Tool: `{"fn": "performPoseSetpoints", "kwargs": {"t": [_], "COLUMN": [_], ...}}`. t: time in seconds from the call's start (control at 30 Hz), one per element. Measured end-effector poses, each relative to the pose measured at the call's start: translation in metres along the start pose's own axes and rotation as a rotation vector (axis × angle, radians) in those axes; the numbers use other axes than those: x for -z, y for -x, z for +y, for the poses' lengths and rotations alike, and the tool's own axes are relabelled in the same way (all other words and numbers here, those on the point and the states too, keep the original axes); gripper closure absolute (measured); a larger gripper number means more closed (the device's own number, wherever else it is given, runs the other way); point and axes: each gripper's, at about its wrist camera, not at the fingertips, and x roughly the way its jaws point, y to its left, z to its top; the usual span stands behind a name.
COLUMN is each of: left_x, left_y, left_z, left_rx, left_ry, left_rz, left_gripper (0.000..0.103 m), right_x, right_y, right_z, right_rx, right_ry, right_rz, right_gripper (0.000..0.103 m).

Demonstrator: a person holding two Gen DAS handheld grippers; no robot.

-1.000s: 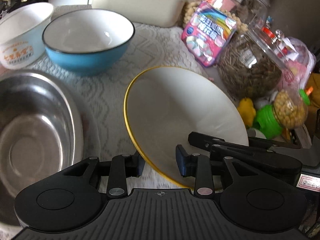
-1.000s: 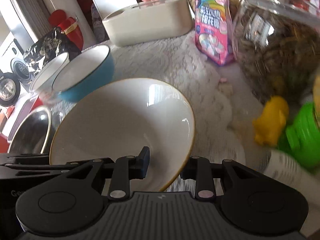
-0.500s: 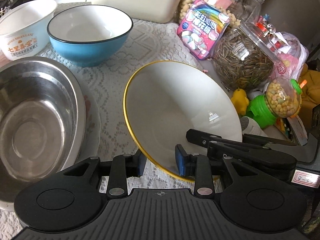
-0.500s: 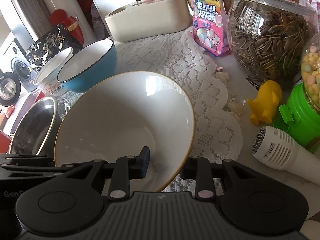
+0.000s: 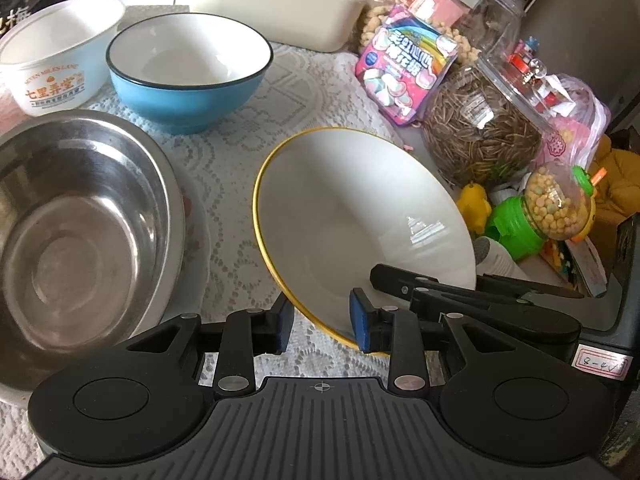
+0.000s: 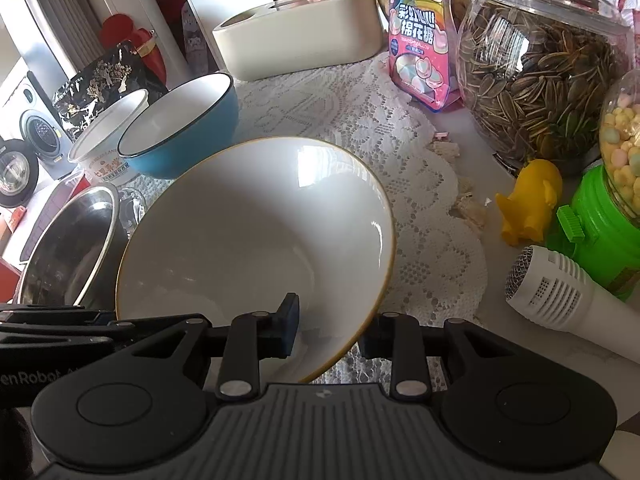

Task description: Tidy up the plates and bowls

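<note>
A wide white bowl with a yellow rim (image 5: 360, 216) (image 6: 248, 232) is tilted over the lace cloth, with both grippers on it. My left gripper (image 5: 322, 322) straddles its near rim, one pad on the outer wall and one inside, shut on it. My right gripper (image 6: 330, 332) is shut on the bowl's right rim in the same way; its fingers (image 5: 400, 280) reach in from the right. To the left a steel bowl (image 5: 80, 224) (image 6: 72, 248) sits on a flowered plate (image 5: 196, 232). Behind stand a blue bowl (image 5: 188, 72) (image 6: 180, 128) and a white printed bowl (image 5: 56, 56) (image 6: 108, 144).
A cream box (image 6: 296, 28) stands at the back. At the right are a pink marshmallow bag (image 6: 420, 48), a glass jar of sunflower seeds (image 6: 540, 80), a yellow toy (image 6: 528, 200), a green candy dispenser (image 6: 596, 224) and a white microphone (image 6: 560, 292).
Both views have shifted a little over the table while the white bowl kept its place between the fingers. The left jaws have narrowed slightly.
</note>
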Motion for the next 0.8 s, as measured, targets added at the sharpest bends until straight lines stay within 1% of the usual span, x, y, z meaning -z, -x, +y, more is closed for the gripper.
{"fn": "performPoseSetpoints", "kwargs": {"t": [0.37,0.8], "left_x": [0.002,-0.002], "left_y": [0.016,0.034], "left_z": [0.006,0.018], "left_rx": [0.016,0.038], "left_ry": [0.005,0.018], "left_rz": [-0.03,-0.081], "left_gripper": [0.07,0.072], "right_x": [-0.001,-0.005], "right_y": [0.007,0.015], "right_z": [0.005,0.007], "right_rx": [0.041,0.082], "right_ry": [0.002,0.002], "right_rz": [-0.001,-0.027], "right_gripper": [0.074,0.074]}}
